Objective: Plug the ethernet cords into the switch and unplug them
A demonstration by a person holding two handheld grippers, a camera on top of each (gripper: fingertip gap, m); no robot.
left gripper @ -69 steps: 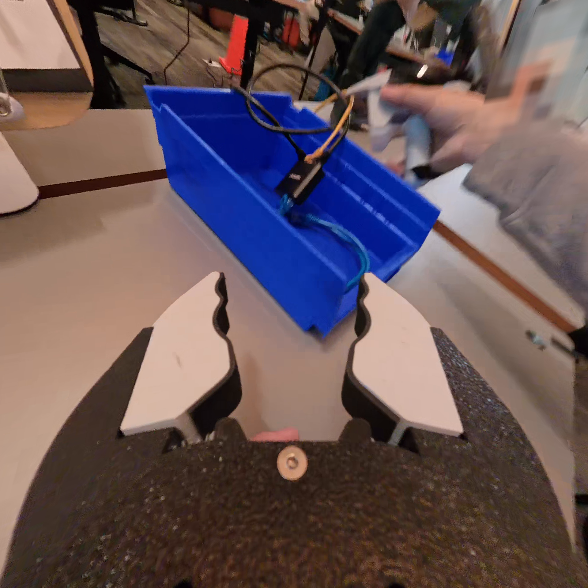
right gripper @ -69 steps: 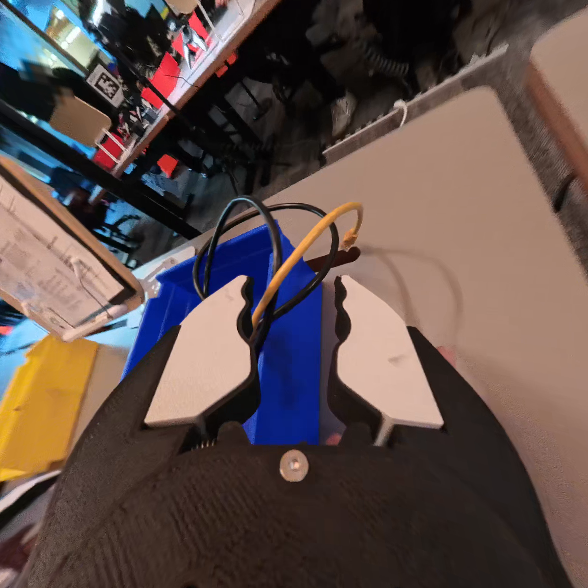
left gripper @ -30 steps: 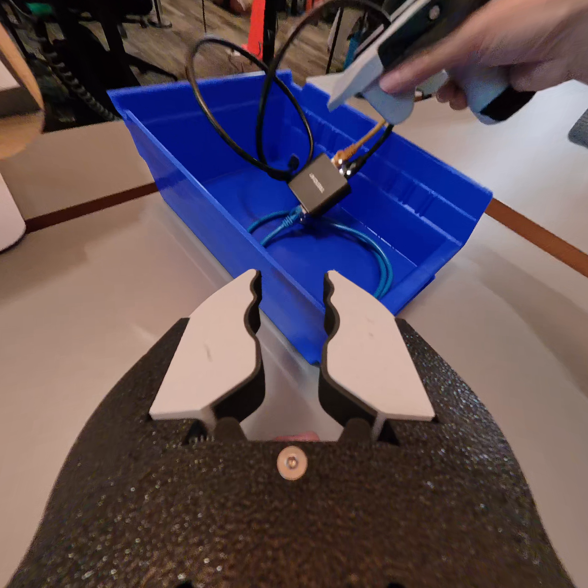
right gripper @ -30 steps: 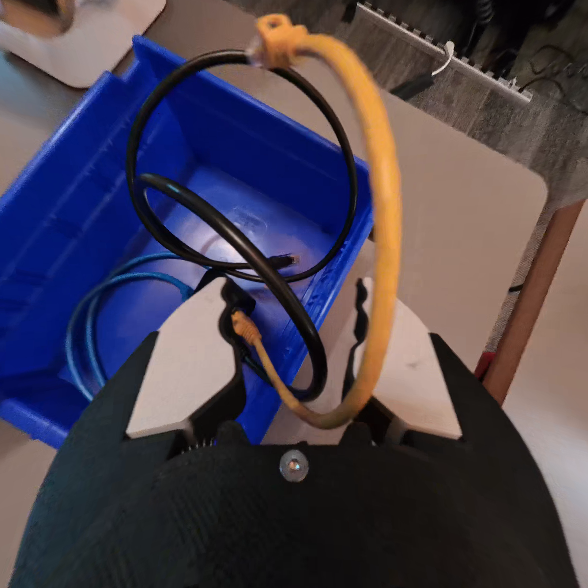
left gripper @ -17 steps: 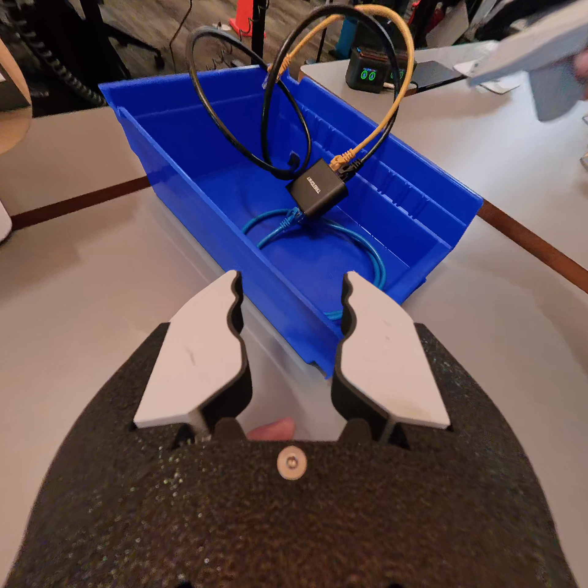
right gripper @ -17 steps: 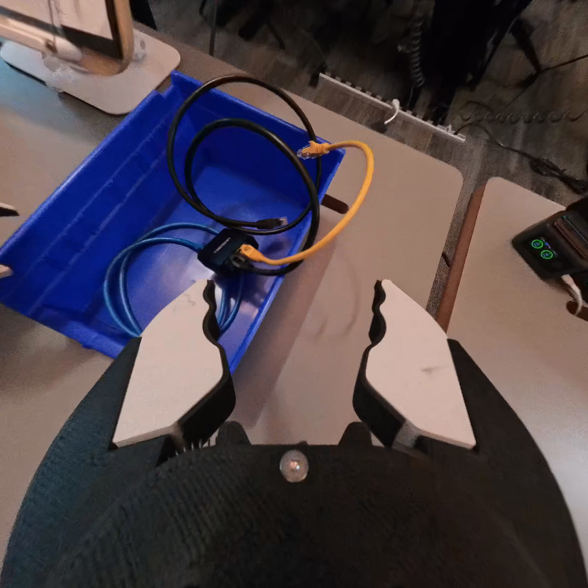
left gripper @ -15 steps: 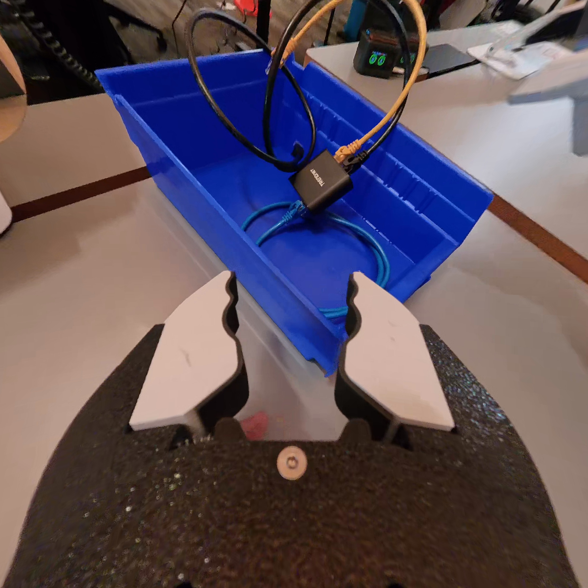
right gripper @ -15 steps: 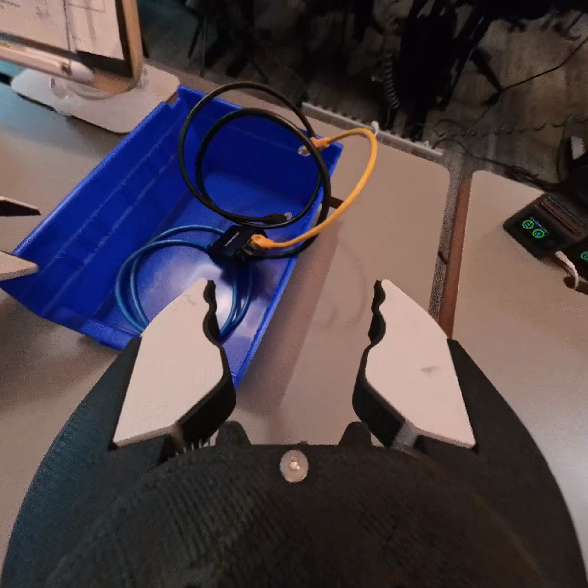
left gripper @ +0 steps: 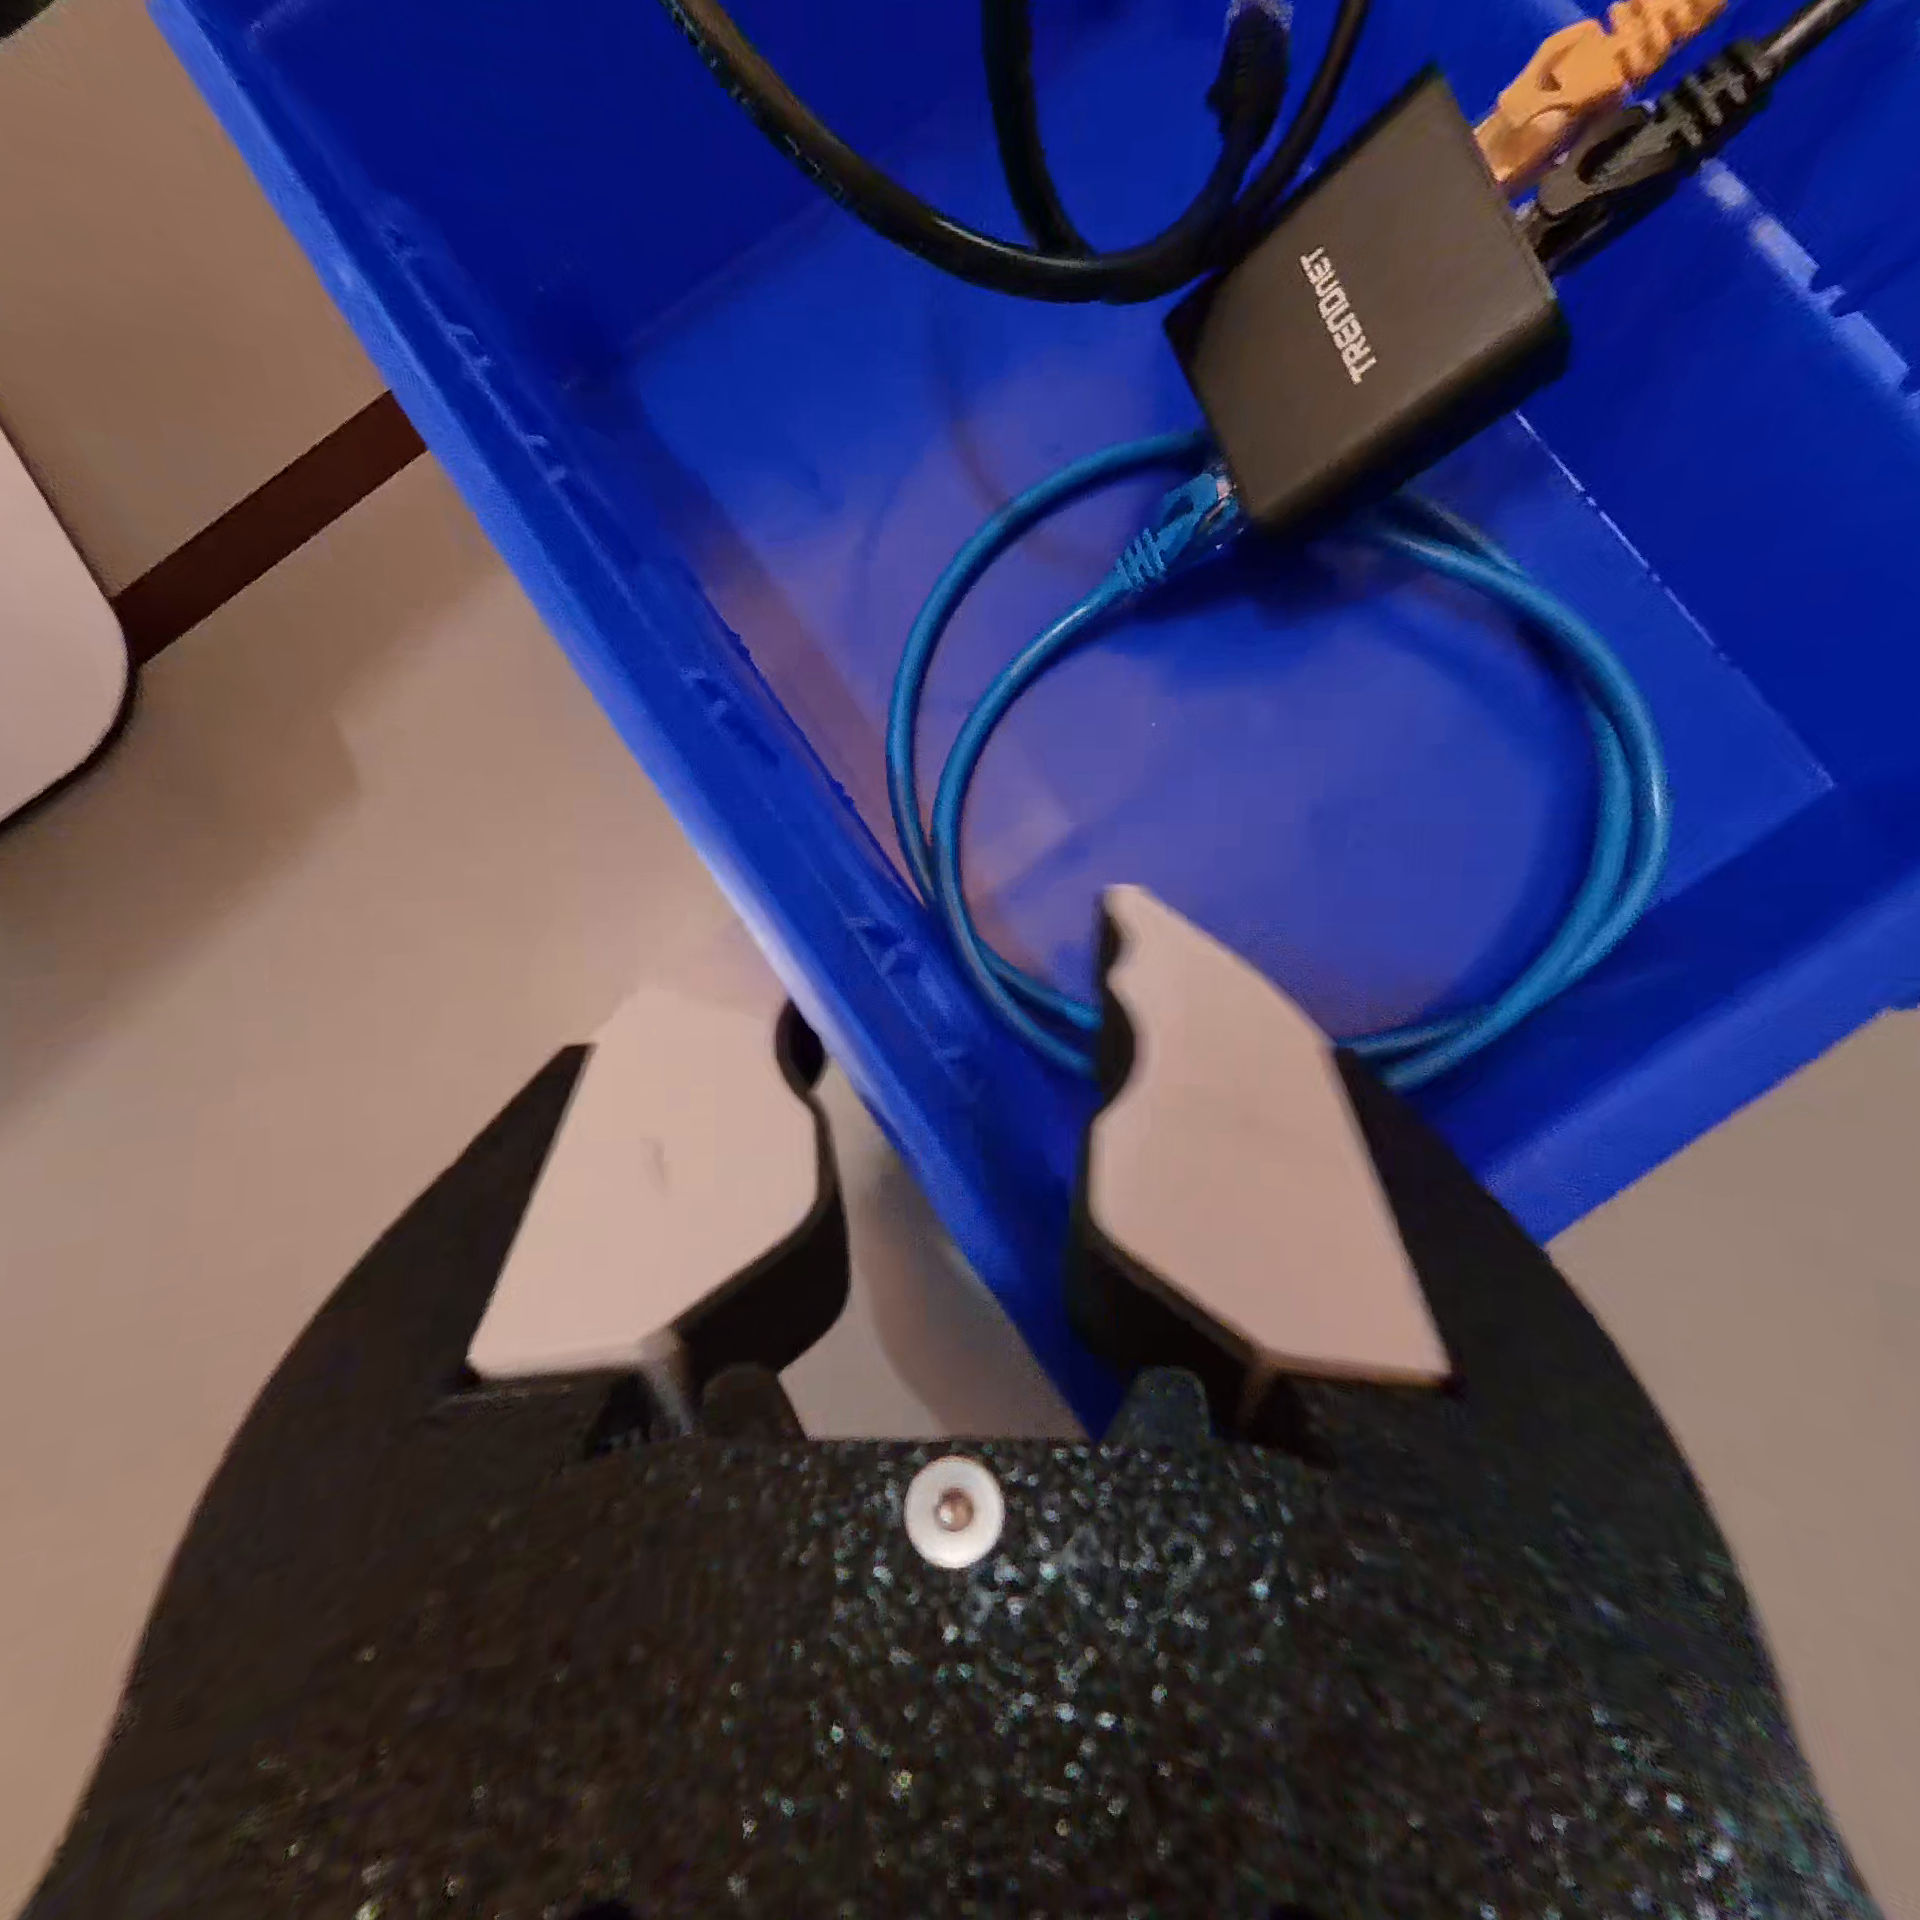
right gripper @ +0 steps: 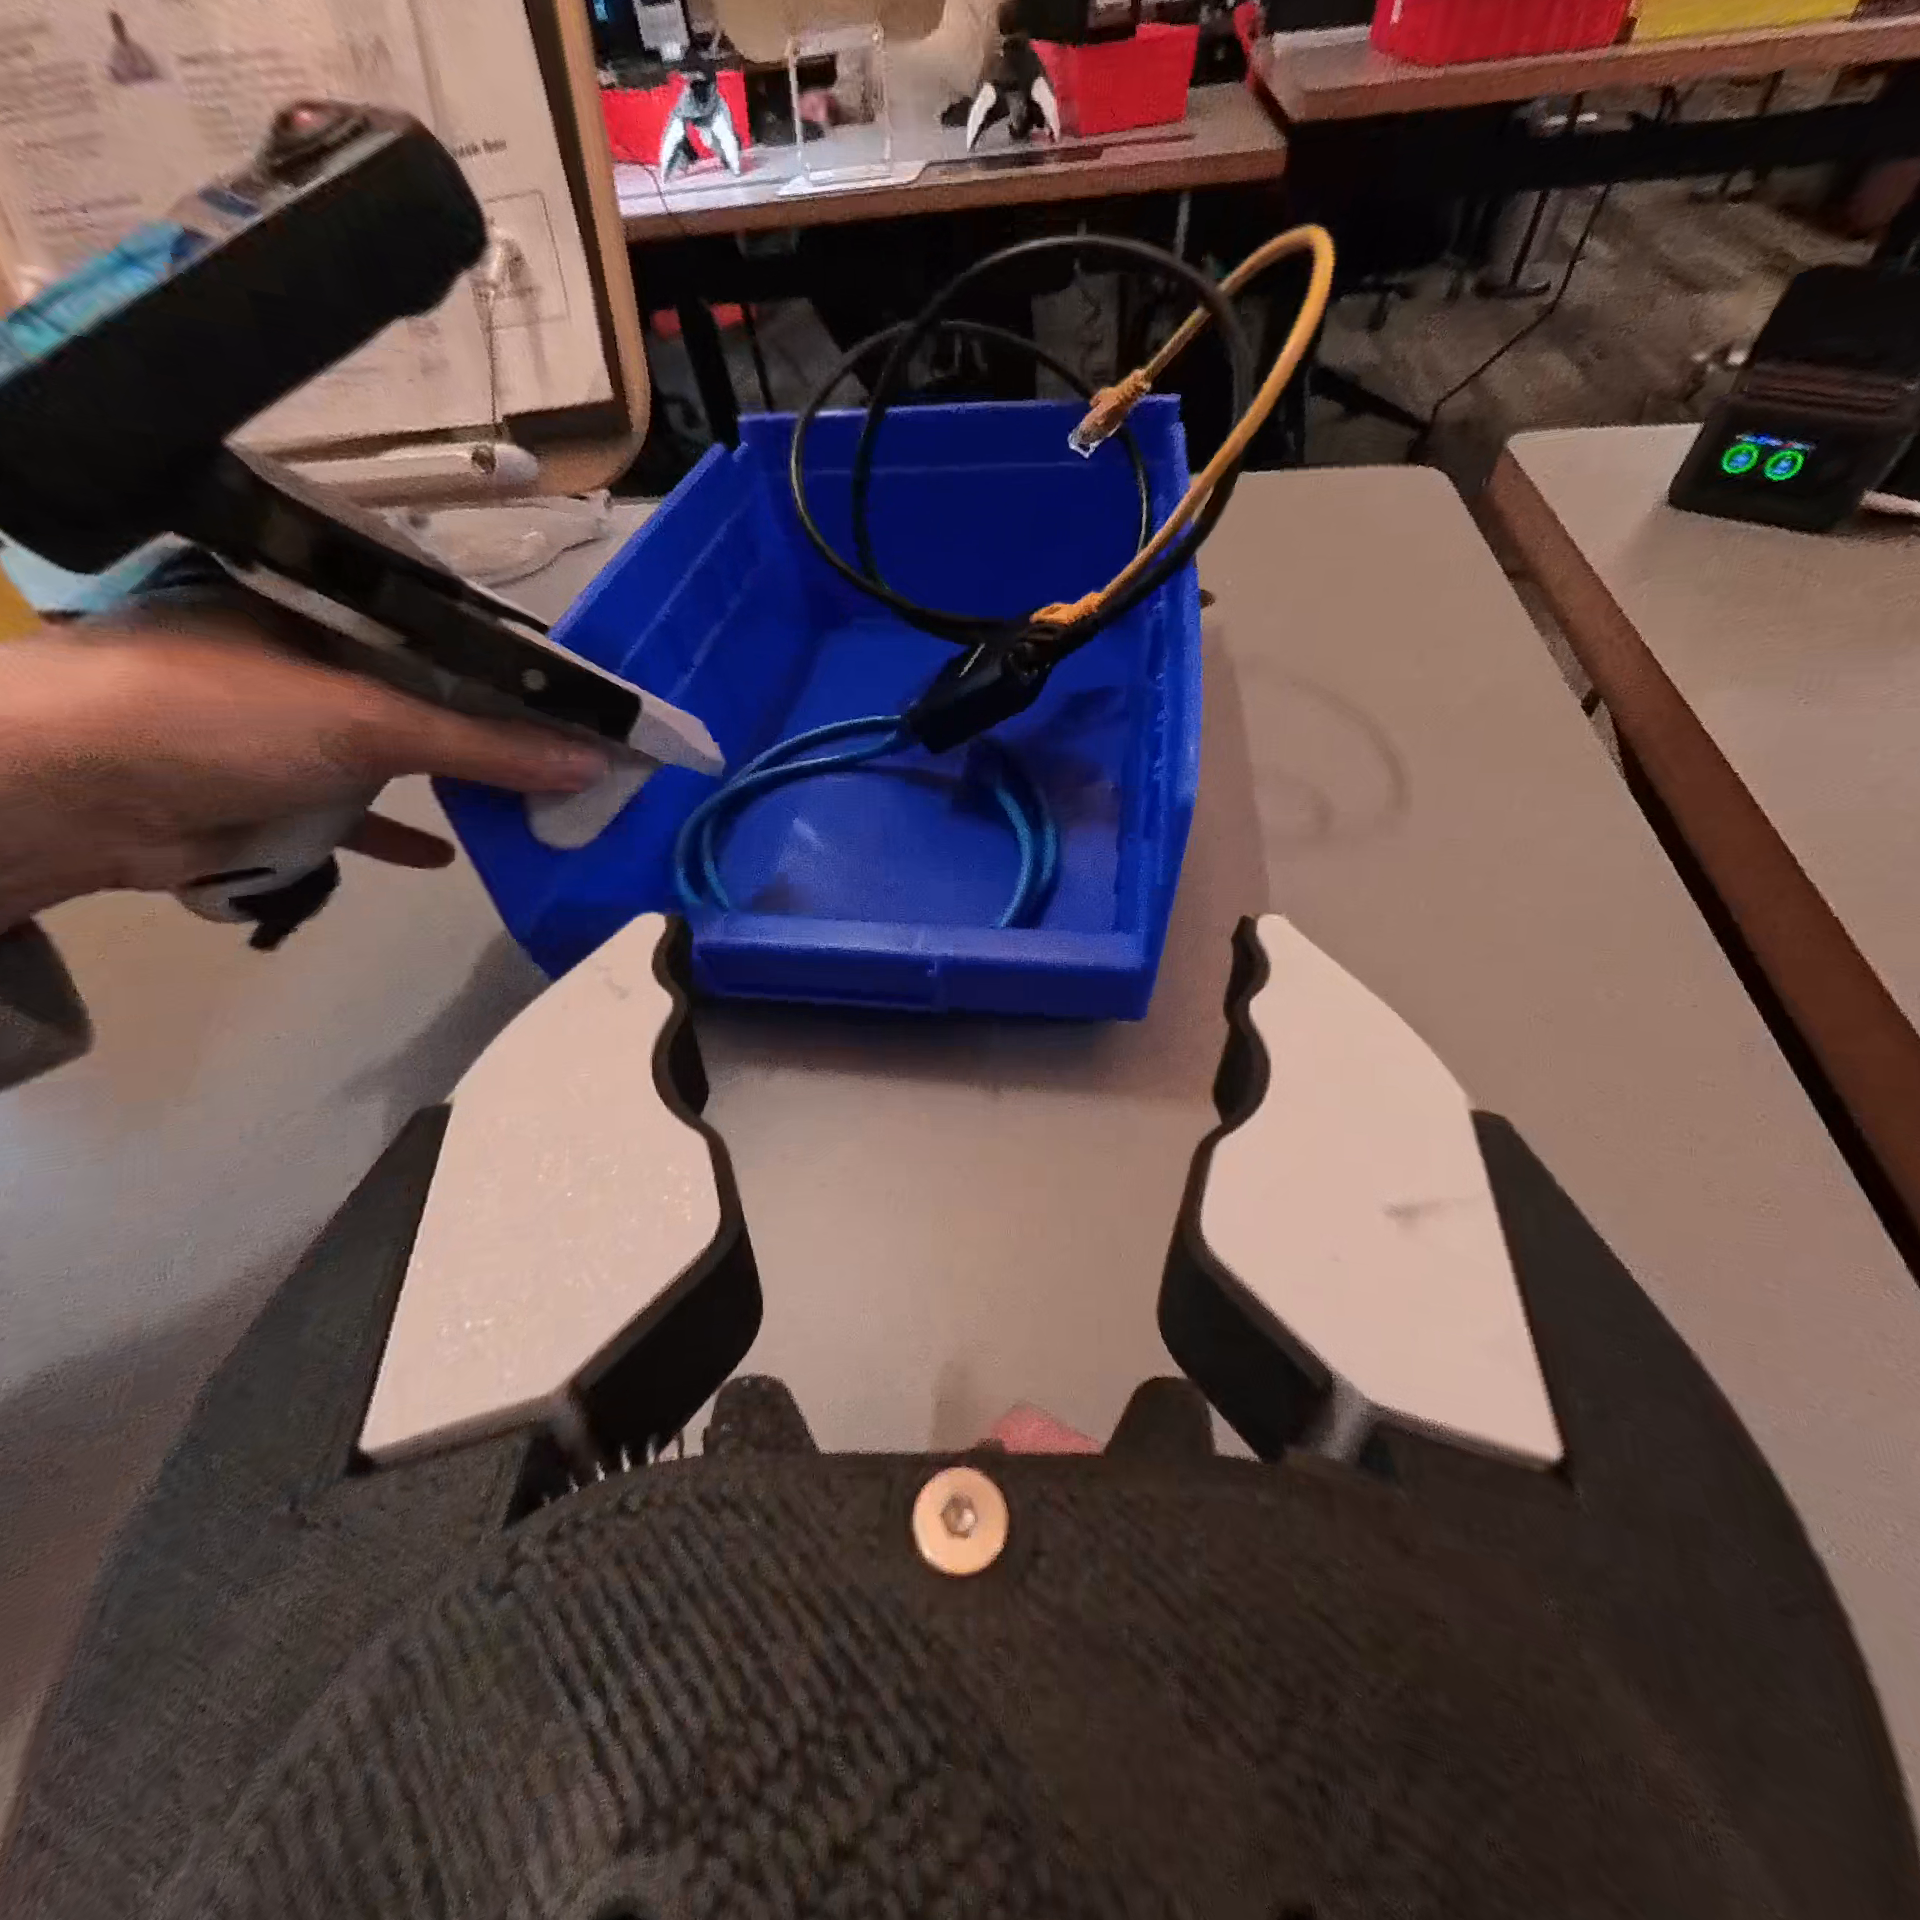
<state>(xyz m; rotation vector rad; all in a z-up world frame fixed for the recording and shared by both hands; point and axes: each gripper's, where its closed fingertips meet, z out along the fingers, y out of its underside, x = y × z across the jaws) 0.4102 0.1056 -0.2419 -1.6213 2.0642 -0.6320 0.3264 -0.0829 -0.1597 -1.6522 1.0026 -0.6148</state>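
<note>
A blue bin [left gripper: 644, 582] on the grey table holds a small black switch [left gripper: 1361, 312]. A coiled blue cord [left gripper: 1278, 790] is plugged into its near side. A yellow cord [right gripper: 1278, 416] and a black cord [right gripper: 831, 499] are plugged into its far side and loop up above the bin. The yellow cord's other plug [right gripper: 1107, 410] hangs free. My left gripper [left gripper: 925, 951] is open and straddles the bin's long wall, one finger outside and one inside over the blue cord. My right gripper [right gripper: 956, 925] is open and empty, above the table before the bin's short end [right gripper: 935, 977].
The left gripper and the hand holding it [right gripper: 312, 727] show at the left of the right wrist view. A black device with green lights [right gripper: 1787, 447] sits on the adjoining table at right. A framed board [right gripper: 312, 208] stands at back left. A white base [left gripper: 42, 665] lies left of the bin.
My left gripper has moved forward and down onto the bin's long wall. My right gripper has pulled back and lower to face the bin's short end. Both stay open.
</note>
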